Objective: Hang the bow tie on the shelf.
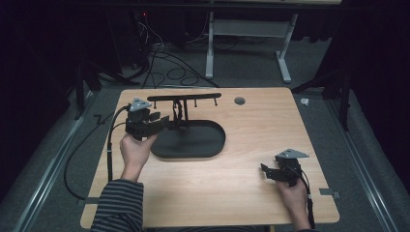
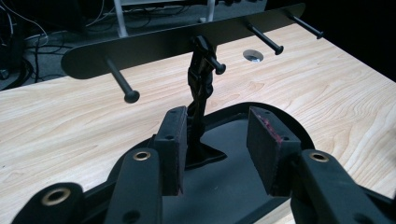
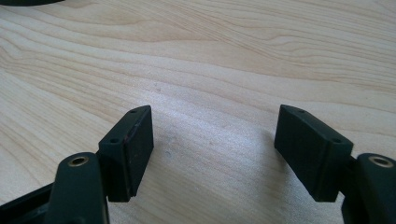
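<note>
Left gripper [image 2: 215, 149] sitting jaws parted, unloaded — black strap [image 2: 200, 88] hanging on rack peg [image 2: 215, 64], hanging apparently finished. Right gripper [image 3: 212, 154] idling wide, empty, well apart from rack [image 1: 186, 99].

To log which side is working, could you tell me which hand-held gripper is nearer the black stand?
Left. The left hand-held gripper is at the black stand, jaws open beside its post; the right hand-held gripper rests far off near the table's right edge.

A stand [image 1: 188, 140] sits on the tabletop [image 1: 241, 183] left of centre, its peg bar [image 1: 183, 97] along the far edge. The left gripper [image 1: 164, 121] hovers at the stand's left end. The right gripper [image 1: 266, 170] rests near the near right corner.
</note>
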